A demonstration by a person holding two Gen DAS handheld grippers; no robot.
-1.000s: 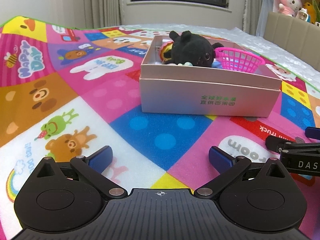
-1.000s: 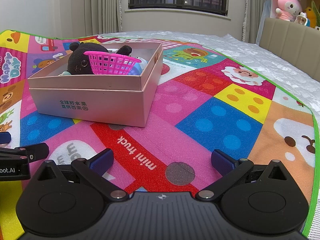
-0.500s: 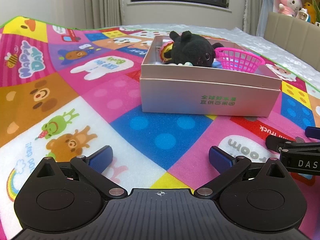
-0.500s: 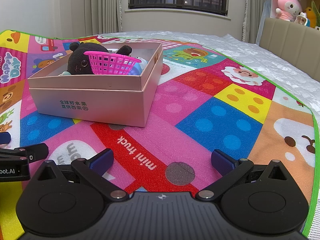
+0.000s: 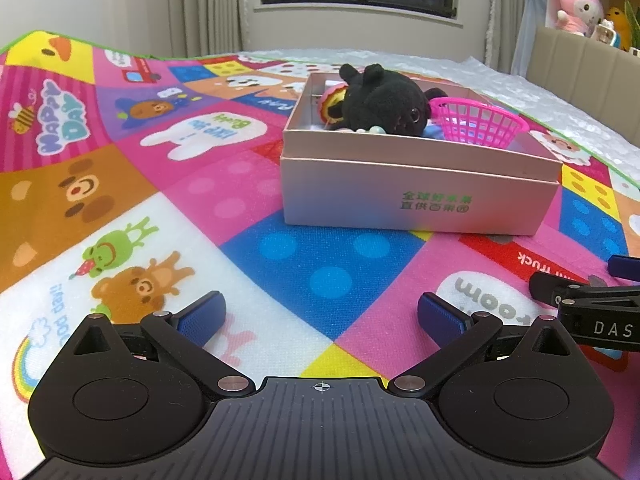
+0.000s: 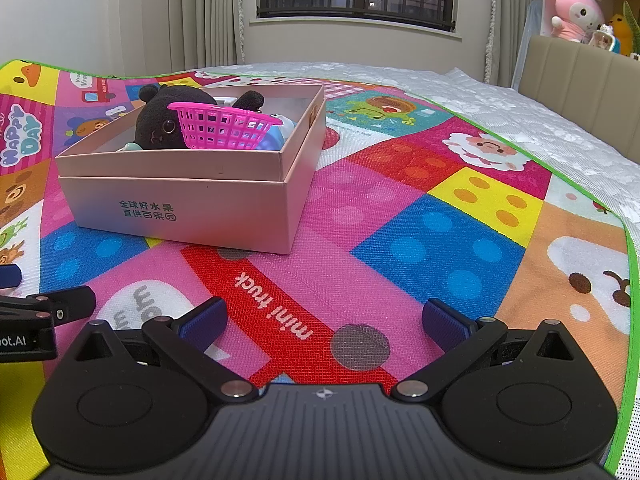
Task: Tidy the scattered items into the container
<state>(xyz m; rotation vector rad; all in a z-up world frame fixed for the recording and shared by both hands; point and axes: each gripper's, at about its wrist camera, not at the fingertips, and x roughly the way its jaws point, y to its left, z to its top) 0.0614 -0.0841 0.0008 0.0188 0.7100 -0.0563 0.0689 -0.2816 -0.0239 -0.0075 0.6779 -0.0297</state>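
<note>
A pink cardboard box (image 5: 416, 196) stands on the play mat, also in the right wrist view (image 6: 180, 208). Inside it lie a black plush toy (image 5: 380, 106) (image 6: 160, 120), a pink plastic basket (image 5: 476, 122) (image 6: 224, 128), a small blue item and a colourful item behind the plush. My left gripper (image 5: 320, 316) is open and empty, low over the mat in front of the box. My right gripper (image 6: 322, 320) is open and empty, to the box's front right. Each gripper shows at the edge of the other's view.
The colourful play mat (image 5: 120, 184) covers a white quilted bed (image 6: 520, 96). A beige headboard (image 6: 588, 68) with plush toys (image 6: 568, 12) on top stands at the right. A window and curtains are behind.
</note>
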